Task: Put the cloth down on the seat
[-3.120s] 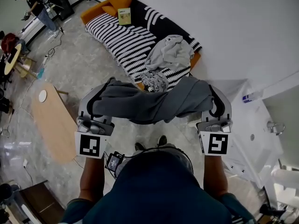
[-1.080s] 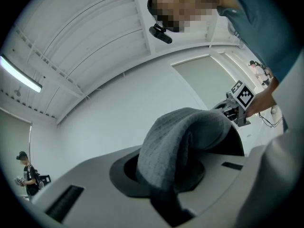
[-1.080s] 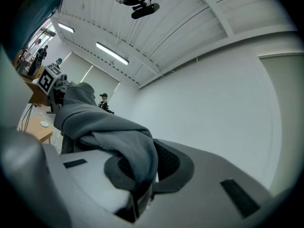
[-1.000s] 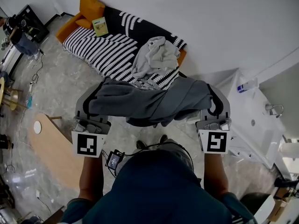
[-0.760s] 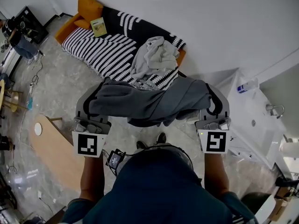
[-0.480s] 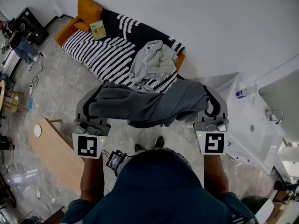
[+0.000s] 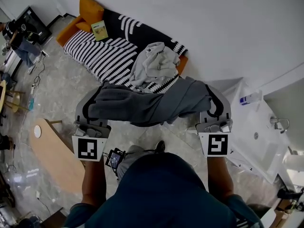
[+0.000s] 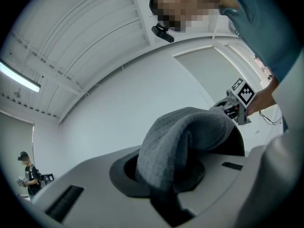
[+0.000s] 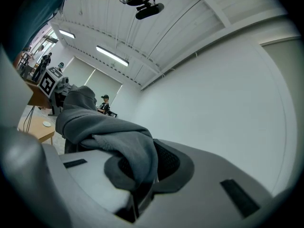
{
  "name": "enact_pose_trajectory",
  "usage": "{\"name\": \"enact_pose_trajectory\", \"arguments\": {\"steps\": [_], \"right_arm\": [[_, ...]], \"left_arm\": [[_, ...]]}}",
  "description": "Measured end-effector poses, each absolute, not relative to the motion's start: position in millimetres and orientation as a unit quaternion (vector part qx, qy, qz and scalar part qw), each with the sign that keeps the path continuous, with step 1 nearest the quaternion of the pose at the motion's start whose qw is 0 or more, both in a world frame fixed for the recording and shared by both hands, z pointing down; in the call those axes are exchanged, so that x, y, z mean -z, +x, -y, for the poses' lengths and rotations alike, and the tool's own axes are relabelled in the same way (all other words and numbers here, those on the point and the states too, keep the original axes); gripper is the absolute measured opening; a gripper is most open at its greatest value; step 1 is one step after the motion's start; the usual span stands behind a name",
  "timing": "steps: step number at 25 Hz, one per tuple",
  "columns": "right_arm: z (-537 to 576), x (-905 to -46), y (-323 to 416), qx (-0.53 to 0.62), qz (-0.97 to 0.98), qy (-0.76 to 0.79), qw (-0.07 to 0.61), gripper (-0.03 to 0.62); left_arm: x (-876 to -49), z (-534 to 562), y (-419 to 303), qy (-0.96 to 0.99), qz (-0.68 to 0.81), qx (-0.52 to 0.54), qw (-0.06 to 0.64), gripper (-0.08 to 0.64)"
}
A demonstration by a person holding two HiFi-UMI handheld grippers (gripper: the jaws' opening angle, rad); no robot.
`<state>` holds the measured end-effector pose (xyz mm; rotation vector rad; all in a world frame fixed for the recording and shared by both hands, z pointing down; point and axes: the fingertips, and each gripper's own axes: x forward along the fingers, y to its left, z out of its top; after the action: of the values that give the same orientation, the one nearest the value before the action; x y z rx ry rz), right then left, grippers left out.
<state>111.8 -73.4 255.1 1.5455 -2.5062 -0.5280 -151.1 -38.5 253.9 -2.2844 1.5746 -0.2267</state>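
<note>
A dark grey cloth (image 7: 147, 106) hangs stretched between my two grippers, in front of my chest and above the floor. My left gripper (image 7: 95, 95) is shut on its left end; that end bulges out of the closed jaws as the grey cloth (image 8: 185, 141). My right gripper (image 7: 213, 99) is shut on the right end, where the grey cloth (image 9: 109, 137) drapes over the jaws. The seat is a sofa (image 7: 102, 51) with a black-and-white striped cover, just beyond the cloth. A light grey garment (image 7: 154, 63) lies crumpled on the sofa's near end.
An orange cushion (image 7: 90, 8) and a green booklet (image 7: 99, 30) lie at the sofa's far end. A wooden table (image 7: 52, 151) stands at the left on the marble floor. White furniture (image 7: 256, 132) stands at the right. A person (image 7: 21, 37) stands far left.
The view has crept closer to the sofa. Both grippers hold the cloth as before, a little higher in the picture, with its top edge now nearer the sofa's front.
</note>
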Motion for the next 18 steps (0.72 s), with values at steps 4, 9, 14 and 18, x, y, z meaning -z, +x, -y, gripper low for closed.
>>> {"name": "enact_pose_trajectory", "arguments": {"steps": [4,9,14,18], "right_arm": [[82,-258,113,0.172,0.835,0.518,0.071,0.031],[87,-258,106,0.167,0.826,0.533,0.082,0.031],[89,-255,96,0.163,0.809,0.557,0.087,0.031],[92,-255,82,0.158,0.799,0.574,0.085,0.031]], "left_arm": [[-256,46,-145,-0.811,-0.552,0.080,0.176,0.058],[-255,63,-155,-0.822,-0.536,0.079,0.176,0.058],[-253,78,-167,-0.838,-0.511,0.079,0.176,0.058],[-253,92,-181,-0.847,-0.494,0.078,0.178,0.058]]}}
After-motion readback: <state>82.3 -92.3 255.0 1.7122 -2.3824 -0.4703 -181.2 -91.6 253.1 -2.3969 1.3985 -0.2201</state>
